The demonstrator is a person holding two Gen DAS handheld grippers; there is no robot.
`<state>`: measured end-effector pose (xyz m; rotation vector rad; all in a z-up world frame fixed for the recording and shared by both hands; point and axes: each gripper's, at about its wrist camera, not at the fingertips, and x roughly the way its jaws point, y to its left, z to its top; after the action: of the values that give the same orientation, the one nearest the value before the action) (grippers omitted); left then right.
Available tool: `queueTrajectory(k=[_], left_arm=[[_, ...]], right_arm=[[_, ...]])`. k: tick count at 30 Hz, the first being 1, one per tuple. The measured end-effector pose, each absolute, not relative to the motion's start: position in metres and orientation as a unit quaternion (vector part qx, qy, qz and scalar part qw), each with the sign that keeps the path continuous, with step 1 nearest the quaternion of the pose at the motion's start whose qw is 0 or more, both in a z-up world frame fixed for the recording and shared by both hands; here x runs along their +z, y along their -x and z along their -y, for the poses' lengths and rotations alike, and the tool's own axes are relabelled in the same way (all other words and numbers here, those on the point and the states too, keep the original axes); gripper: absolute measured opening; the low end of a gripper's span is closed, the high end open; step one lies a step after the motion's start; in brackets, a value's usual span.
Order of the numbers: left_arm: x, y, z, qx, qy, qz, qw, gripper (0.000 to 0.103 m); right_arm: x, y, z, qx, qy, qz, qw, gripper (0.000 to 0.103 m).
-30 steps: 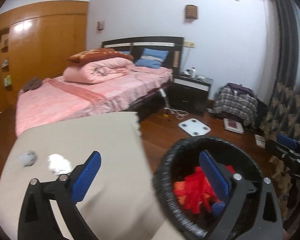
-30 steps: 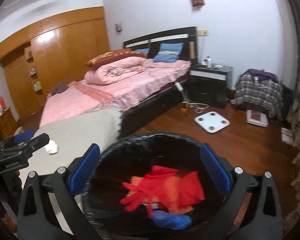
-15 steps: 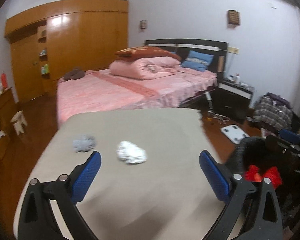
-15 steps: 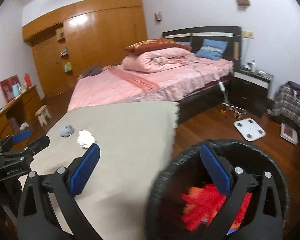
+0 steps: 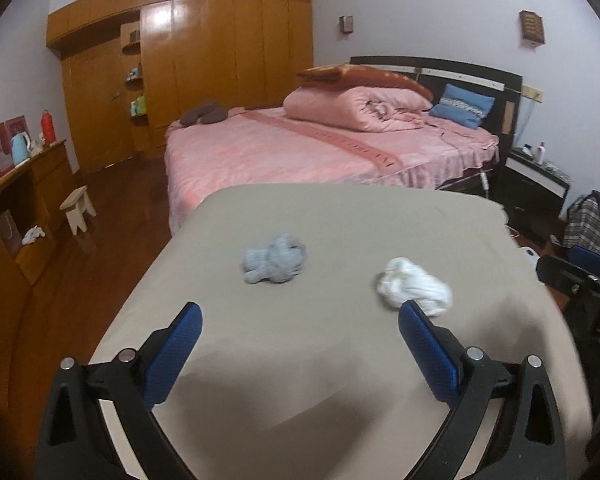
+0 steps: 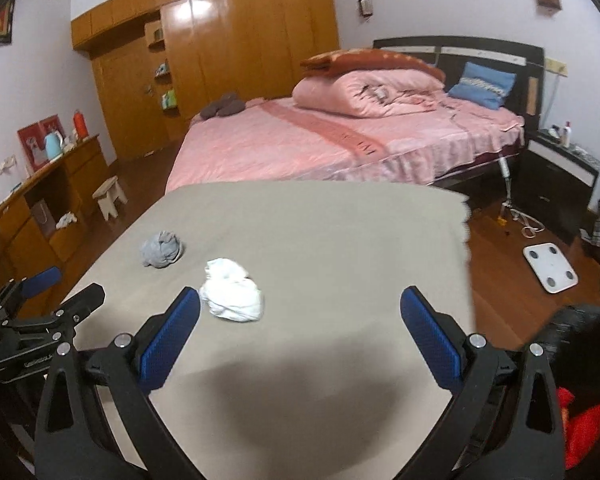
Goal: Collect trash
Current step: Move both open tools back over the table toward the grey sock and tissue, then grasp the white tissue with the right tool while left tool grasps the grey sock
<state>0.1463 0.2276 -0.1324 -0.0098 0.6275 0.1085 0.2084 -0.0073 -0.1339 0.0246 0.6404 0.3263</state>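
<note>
Tissue [image 5: 414, 286], white, soft and light, sits at one o'clock; I'd pinch its puffy middle; both my grippers [image 5: 300, 334] [image 6: 300, 322] gape wide, holding nothing.

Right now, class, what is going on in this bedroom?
A person is collecting trash with a handheld tool in each hand. The left tool and right tool are both open and empty above a cloth-covered table. A grey wad and a white wad wait there. The bin sits to the right.
</note>
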Motion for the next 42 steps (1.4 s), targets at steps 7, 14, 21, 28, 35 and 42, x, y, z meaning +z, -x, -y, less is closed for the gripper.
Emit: queueTrajectory(k=[7, 14, 21, 28, 35, 42], left_arm=[[-0.156, -0.164, -0.264, 0.073, 0.014, -0.327, 0.942, 0.097], [-0.169, -0.173, -0.282, 0.086, 0.025, -0.335, 0.938, 0.097], [-0.177, -0.18, -0.293, 0.091, 0.032, -0.34, 0.935, 0.097], [-0.178, -0.19, -0.296, 0.08, 0.036, -0.343, 0.935, 0.097], [-0.18, -0.215, -0.289, 0.065, 0.036, -0.35, 0.934, 0.097], [-0.186, -0.257, -0.28, 0.05, 0.044, -0.372, 0.926, 0.097]], right_arm=[[-0.164, -0.245, -0.041, 0.172, 0.002, -0.346, 0.922, 0.097], [-0.186, -0.266, -0.064, 0.176, 0.015, -0.37, 0.912, 0.097], [-0.201, -0.28, -0.086, 0.187, 0.03, -0.395, 0.899, 0.085], [-0.209, -0.283, -0.09, 0.217, 0.017, -0.422, 0.88, 0.049], [-0.202, -0.284, -0.079, 0.212, -0.002, -0.41, 0.887, 0.043], [-0.195, -0.298, -0.06, 0.191, -0.009, -0.403, 0.895, 0.043]])
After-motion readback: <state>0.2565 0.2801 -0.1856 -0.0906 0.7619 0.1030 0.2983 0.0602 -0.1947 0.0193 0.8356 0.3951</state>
